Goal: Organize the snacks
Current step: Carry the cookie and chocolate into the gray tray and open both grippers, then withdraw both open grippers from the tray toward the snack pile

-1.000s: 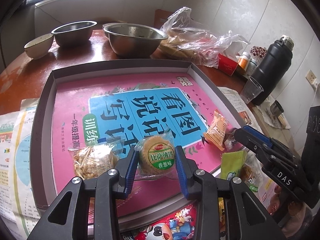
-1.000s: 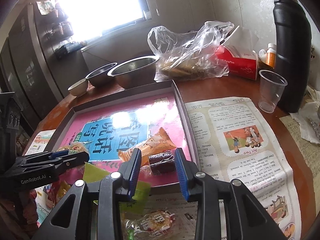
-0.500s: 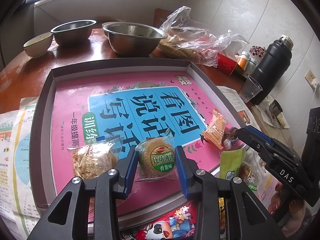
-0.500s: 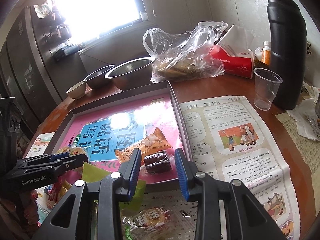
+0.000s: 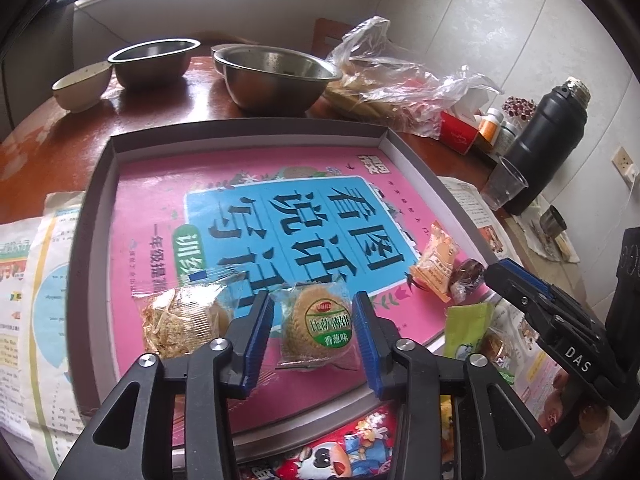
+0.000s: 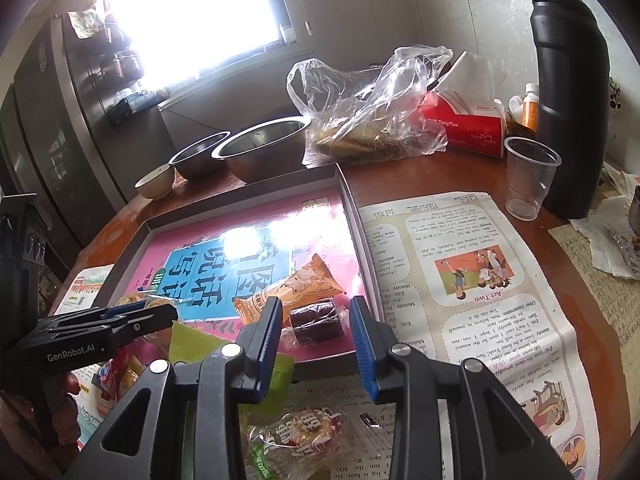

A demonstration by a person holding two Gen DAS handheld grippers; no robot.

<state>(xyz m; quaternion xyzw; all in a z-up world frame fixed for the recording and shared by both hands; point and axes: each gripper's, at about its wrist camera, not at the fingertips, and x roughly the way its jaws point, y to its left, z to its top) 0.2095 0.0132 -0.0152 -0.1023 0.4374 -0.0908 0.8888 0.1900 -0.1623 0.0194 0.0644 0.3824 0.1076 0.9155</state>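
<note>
Left gripper (image 5: 313, 334) jaws just opened a little wider around the round green-labelled biscuit pack (image 5: 318, 326), now lying flat on the pink book cover in the grey tray (image 5: 94, 216), with a clear gap on each side of the biscuit itself, only the clear wrapper edge near the blue pads (image 5: 260, 338). In the right wrist view, framing shifted slightly: dark wrapped snack (image 6: 316, 320) now between the right gripper (image 6: 313, 338) fingers rather than ahead of them.
</note>
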